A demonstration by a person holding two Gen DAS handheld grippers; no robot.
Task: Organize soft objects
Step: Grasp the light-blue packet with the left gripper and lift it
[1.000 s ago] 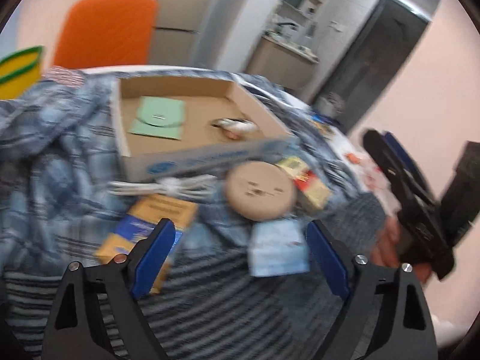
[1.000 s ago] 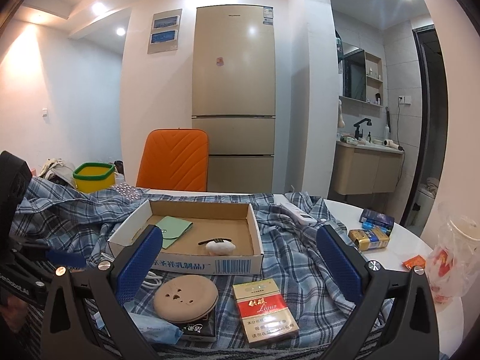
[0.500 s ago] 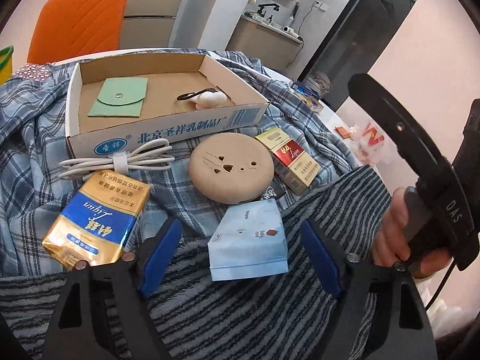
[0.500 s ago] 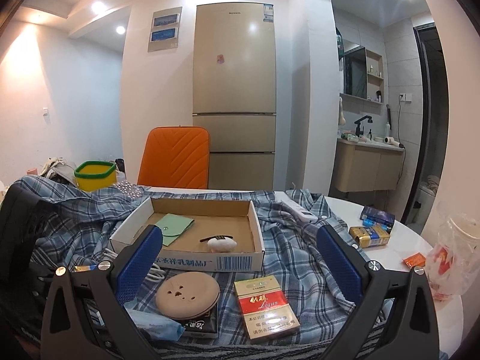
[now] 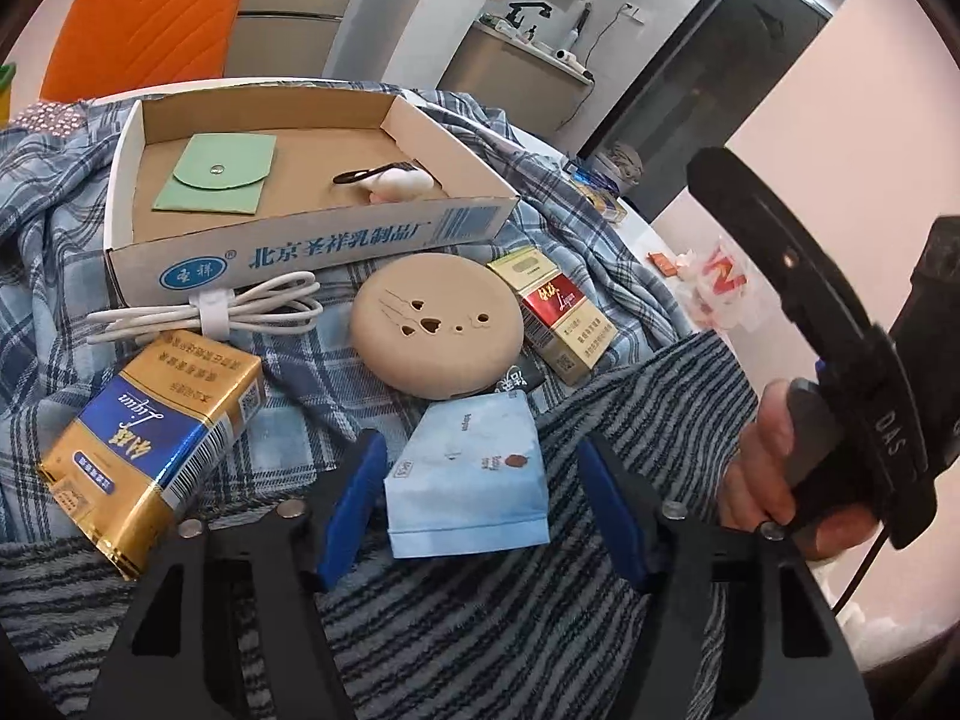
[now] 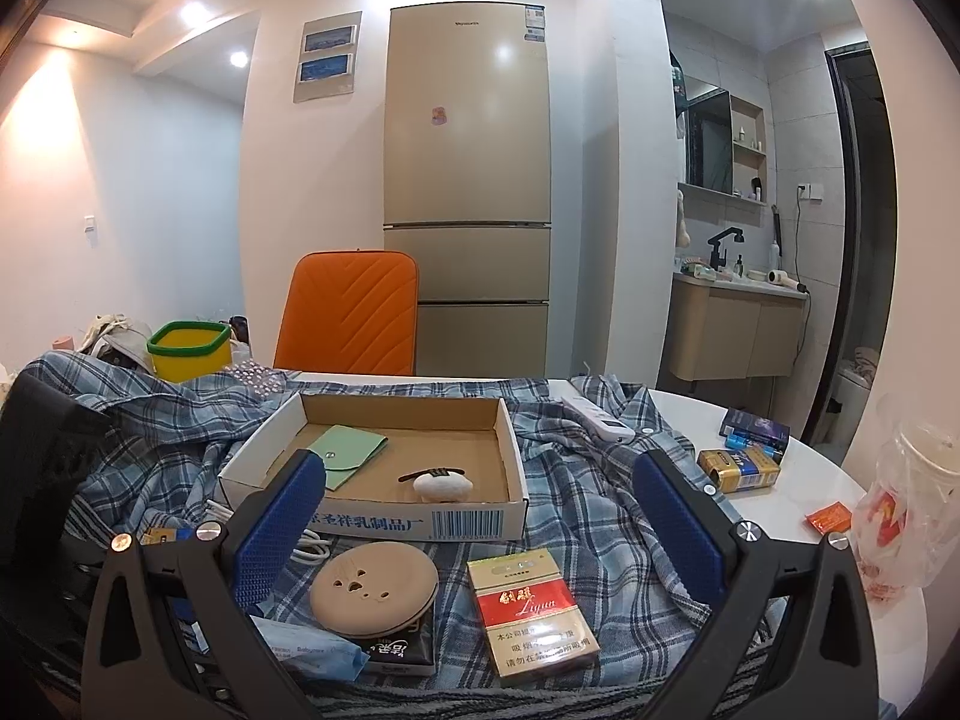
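A light blue soft packet (image 5: 468,480) lies on a striped dark cloth (image 5: 480,630), between the open blue pads of my left gripper (image 5: 480,510), which straddles it without touching. Its edge also shows in the right wrist view (image 6: 312,651). A round beige pad (image 5: 437,324) (image 6: 375,588) lies just beyond it. A cardboard box (image 5: 360,234) (image 6: 384,519) holds a green pouch (image 5: 219,171) (image 6: 351,453) and a small white plush (image 5: 399,183) (image 6: 443,485). My right gripper (image 6: 480,528) is open and empty, held above the table.
A gold and blue carton (image 5: 150,438), a white cable (image 5: 204,315) and a red cigarette pack (image 5: 558,312) (image 6: 531,612) lie on a blue plaid shirt (image 5: 48,228). An orange chair (image 6: 351,312), a yellow tub (image 6: 189,348) and a plastic bag (image 6: 906,510) stand around.
My left gripper has come down and forward over the light blue packet, and its jaws have narrowed around it. The right gripper has barely moved.
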